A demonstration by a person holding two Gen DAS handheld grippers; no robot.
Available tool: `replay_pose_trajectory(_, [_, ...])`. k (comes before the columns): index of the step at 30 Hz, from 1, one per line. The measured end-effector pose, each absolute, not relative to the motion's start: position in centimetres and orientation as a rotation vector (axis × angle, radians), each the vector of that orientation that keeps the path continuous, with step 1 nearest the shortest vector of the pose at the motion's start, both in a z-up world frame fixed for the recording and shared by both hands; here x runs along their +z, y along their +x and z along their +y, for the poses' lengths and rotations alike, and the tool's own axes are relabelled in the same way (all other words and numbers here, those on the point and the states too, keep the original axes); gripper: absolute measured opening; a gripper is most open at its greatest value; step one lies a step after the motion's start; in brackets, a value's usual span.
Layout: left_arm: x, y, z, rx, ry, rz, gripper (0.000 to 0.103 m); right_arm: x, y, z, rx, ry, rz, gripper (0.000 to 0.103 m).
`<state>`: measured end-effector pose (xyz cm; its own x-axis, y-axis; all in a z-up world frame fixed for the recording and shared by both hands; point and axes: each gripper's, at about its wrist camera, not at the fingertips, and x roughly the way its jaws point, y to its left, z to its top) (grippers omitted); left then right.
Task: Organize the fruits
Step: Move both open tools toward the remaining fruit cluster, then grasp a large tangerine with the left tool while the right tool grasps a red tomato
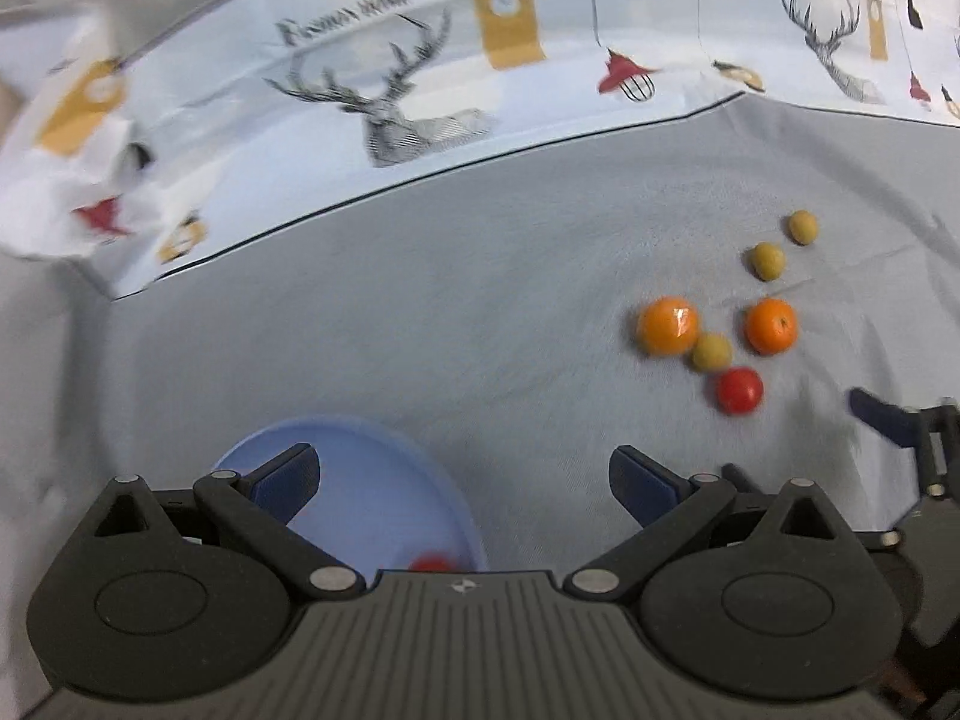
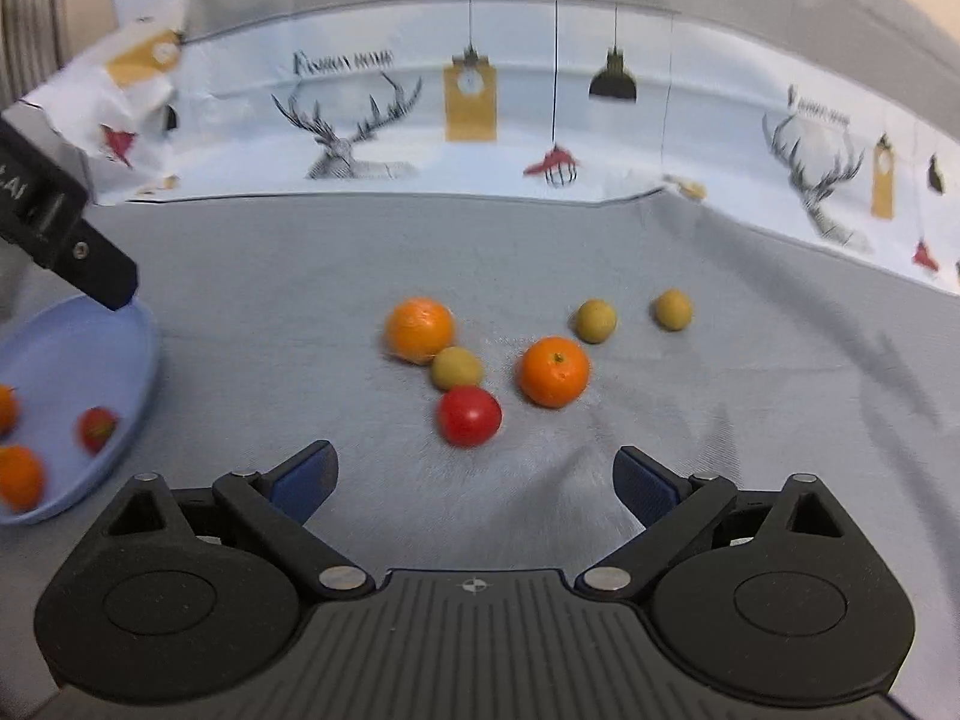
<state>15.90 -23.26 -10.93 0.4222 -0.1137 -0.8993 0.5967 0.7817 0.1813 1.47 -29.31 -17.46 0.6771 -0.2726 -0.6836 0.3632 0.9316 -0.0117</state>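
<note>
Fruit lay scattered on a grey cloth (image 2: 300,276) ahead of the right gripper (image 2: 474,477), whose jaws stood wide apart with nothing between them. Closest to those jaws, just beyond the gap and slightly toward the left finger, sat a red tomato (image 2: 469,416). A small yellow-green fruit (image 2: 456,368) touched it from behind, and that fruit in turn touched an orange (image 2: 419,330) farther out. A second orange (image 2: 554,371) rested a little apart, ahead of the right finger. Two more yellow-green fruits (image 2: 596,320) (image 2: 672,310) lay farther out still on that side, well beyond the fingertips.

Off to the left of the right gripper's jaws stood a blue plate (image 2: 141,354) holding a second tomato (image 2: 96,429) and two orange fruits (image 2: 18,477) (image 2: 5,408), all blurred.

The left gripper (image 1: 465,477) also had its jaws spread wide and held nothing. The blue plate (image 1: 360,438) sat beneath its left finger, with a red fruit (image 1: 431,563) just visible at the gripper's body. From that camera the loose fruit cluster, including the red tomato (image 1: 739,390), lay ahead and well to the right of the jaws. A printed backdrop (image 2: 468,96) of deer heads and lamps ran along the cloth's far edge.
</note>
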Motion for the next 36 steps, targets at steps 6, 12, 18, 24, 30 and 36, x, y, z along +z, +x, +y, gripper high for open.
replay_pose_trajectory(6, [-15.3, 19.2, -28.2, -0.565, 0.578, 1.105, 0.103, -21.0, 5.1, -31.7, -0.352, 0.174, 0.755, 0.046])
replay_pose_trajectory(12, [-19.3, 19.8, -32.8, -0.689, 0.650, 1.133, 0.103, -21.1, 2.0, -34.6, -0.486, 0.200, 0.730, 0.033])
replay_pose_trajectory(18, [-21.5, 20.6, -35.0, -0.790, 0.658, 1.139, 0.088, -21.6, 2.0, -35.7, -0.510, 0.217, 0.705, 0.033])
replay_pose_trajectory(24, [-19.6, 19.9, -34.8, -0.822, 0.640, 1.107, 0.042, -21.4, 1.7, -35.8, -0.509, 0.226, 0.691, 0.033])
replay_pose_trajectory(30, [-14.0, 17.5, -28.7, -0.708, 0.554, 1.096, 0.042, -19.6, 0.5, -36.2, -0.585, 0.267, 0.654, 0.032])
replay_pose_trajectory(36, [-6.2, 11.3, -20.8, -0.641, 0.441, 1.097, 0.042, -13.4, -4.5, -32.7, -0.527, 0.304, 0.572, 0.033])
